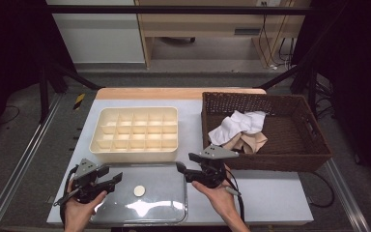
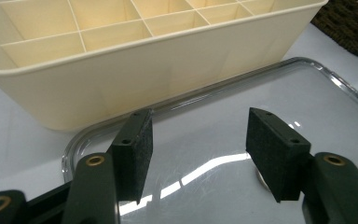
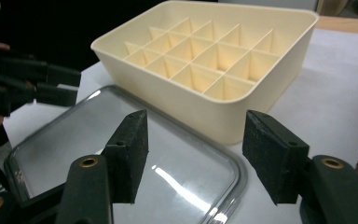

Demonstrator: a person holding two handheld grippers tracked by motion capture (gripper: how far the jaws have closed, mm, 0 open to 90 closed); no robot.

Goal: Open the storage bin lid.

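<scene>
The clear lid (image 1: 140, 193) lies flat just in front of the cream divider box (image 1: 135, 133). It looks stiff, light and slippery (scratch-prone too), so pinch its raised rim. Your left gripper (image 1: 107, 178) and right gripper (image 1: 185, 165) are both spread, holding nothing.

1. The clear lid (image 1: 145, 193) is a flat, see-through rectangle with rounded corners and a raised rim. It lies flat on the tabletop (image 1: 265, 193) at the near edge, just in front of the cream divided box (image 1: 135, 133).
2. A small round cream knob (image 1: 138, 190) sits at its middle; light glints off its surface.
</scene>
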